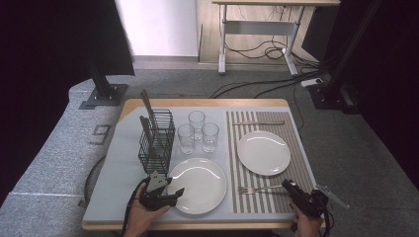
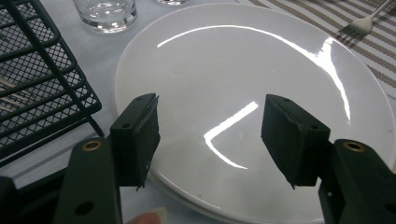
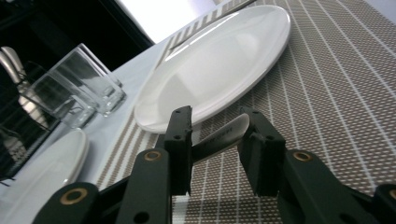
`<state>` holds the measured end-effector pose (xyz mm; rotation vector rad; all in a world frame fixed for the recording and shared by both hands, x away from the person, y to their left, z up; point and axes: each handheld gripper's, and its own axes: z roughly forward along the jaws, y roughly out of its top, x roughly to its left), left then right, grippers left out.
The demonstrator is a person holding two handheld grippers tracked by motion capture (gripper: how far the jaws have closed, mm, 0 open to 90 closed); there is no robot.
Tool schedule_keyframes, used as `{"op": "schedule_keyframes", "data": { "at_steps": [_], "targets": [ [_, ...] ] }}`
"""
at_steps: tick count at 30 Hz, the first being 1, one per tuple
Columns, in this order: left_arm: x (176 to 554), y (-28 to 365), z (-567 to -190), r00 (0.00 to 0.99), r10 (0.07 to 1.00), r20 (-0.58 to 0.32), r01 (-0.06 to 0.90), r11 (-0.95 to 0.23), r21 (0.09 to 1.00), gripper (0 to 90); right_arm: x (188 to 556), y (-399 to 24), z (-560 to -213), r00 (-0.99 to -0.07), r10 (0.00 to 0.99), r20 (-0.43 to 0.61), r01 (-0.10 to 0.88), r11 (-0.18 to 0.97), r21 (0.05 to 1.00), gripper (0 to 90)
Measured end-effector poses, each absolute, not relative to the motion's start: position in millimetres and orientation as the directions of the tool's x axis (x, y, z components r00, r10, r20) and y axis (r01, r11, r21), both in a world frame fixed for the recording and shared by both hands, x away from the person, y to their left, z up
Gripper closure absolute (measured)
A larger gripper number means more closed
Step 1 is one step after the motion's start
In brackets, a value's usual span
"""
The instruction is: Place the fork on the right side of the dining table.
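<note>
The right gripper [image 3: 215, 140] has its jaws parted around the handle of a silver metal fork [image 1: 257, 189], which lies on the striped brown placemat [image 1: 291, 123]; whether the pads touch the handle is unclear. The left gripper [image 2: 210, 135] hovers open over a glossy white round plate [image 2: 243, 60].

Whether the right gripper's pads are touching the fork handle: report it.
Cannot tell. In the right gripper view, the fork handle lies slantwise between the jaws of the right gripper and reaches toward both pads, but neither contact nor a gap shows plainly.
</note>
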<state>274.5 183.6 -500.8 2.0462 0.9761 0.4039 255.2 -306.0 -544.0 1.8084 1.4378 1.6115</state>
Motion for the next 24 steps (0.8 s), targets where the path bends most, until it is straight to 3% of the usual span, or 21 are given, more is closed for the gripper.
{"op": "schedule_keyframes", "data": {
  "at_steps": [24],
  "targets": [
    [274.2, 183.5, -500.7, 0.65, 0.758, -0.054, 0.497, -0.37, 0.785, 36.6, 257.9, -305.7, -546.3, -0.092, 0.873, 0.478, 0.487, -0.38, 0.786, 59.3]
  ]
}}
